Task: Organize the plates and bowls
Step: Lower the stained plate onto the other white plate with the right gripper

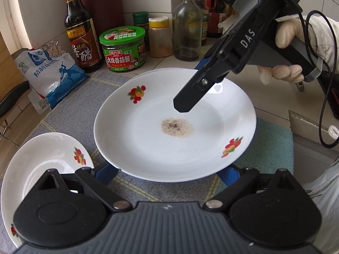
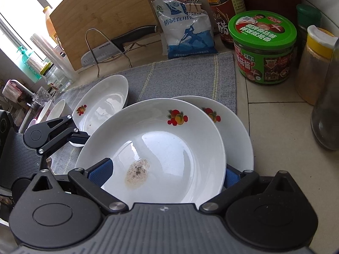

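A white deep plate with fruit prints and a brown residue spot (image 1: 173,124) is held above a second like plate (image 1: 169,70) on the grey mat; it also shows in the right wrist view (image 2: 161,146), over the lower plate (image 2: 237,127). My right gripper (image 2: 167,173) grips its rim, one finger inside the plate and one outside; the gripper also shows in the left wrist view (image 1: 190,89). My left gripper (image 1: 169,173) has its jaws apart, with the plate's near rim over them. A third plate (image 1: 42,160) lies at the left, also in the right wrist view (image 2: 101,103).
Vinegar bottle (image 1: 79,25), green-lidded sauce jar (image 1: 122,48), spice jars (image 1: 160,37), glass bottle (image 1: 186,27) and salt bag (image 1: 50,74) line the back. In the right wrist view a cutting board (image 2: 101,19), knife (image 2: 118,44) and bowls (image 2: 53,110) stand at the left.
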Motion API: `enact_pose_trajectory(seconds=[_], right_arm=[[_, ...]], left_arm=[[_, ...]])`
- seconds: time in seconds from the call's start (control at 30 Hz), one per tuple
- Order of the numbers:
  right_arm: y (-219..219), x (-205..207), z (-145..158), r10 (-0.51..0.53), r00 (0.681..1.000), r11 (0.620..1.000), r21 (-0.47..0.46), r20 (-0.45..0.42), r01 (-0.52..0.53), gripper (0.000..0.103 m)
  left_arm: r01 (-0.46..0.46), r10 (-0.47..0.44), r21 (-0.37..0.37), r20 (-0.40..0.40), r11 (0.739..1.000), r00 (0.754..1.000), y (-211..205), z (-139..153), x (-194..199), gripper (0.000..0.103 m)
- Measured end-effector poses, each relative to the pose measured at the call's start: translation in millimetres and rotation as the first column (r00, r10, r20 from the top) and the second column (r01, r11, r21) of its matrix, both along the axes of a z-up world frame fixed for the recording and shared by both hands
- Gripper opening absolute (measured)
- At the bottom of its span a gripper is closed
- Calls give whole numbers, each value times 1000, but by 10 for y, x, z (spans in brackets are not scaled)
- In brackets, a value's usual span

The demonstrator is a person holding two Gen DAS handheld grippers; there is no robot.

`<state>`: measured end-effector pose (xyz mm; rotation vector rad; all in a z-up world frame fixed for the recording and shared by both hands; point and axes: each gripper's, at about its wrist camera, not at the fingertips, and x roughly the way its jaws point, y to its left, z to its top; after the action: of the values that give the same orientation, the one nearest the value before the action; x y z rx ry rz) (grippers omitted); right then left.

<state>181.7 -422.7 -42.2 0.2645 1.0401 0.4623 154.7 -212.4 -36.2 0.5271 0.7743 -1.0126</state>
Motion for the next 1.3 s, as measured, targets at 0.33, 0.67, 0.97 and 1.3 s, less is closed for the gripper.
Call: enact_pose_trajectory(seconds=[0.33, 0.67, 0.97, 1.3], right_arm=[[-64, -88, 19, -37, 999, 999, 0, 2, 37, 103], [-110, -201, 51, -69, 998, 997, -21, 7, 69, 103], [-80, -273, 128, -95, 995, 994, -60, 26, 96, 103], [3, -356, 166, -123, 992, 983, -136, 33, 126, 103]], left_arm=[[29, -29, 3, 0, 1000, 1000, -41, -42, 68, 99], [40, -40, -1, -20, 999, 999, -54, -59, 87, 100], [24, -24, -13, -9, 1000, 1000, -16, -38, 64, 99], [-10, 11, -32, 5, 999, 1000, 59, 15, 7, 99]])
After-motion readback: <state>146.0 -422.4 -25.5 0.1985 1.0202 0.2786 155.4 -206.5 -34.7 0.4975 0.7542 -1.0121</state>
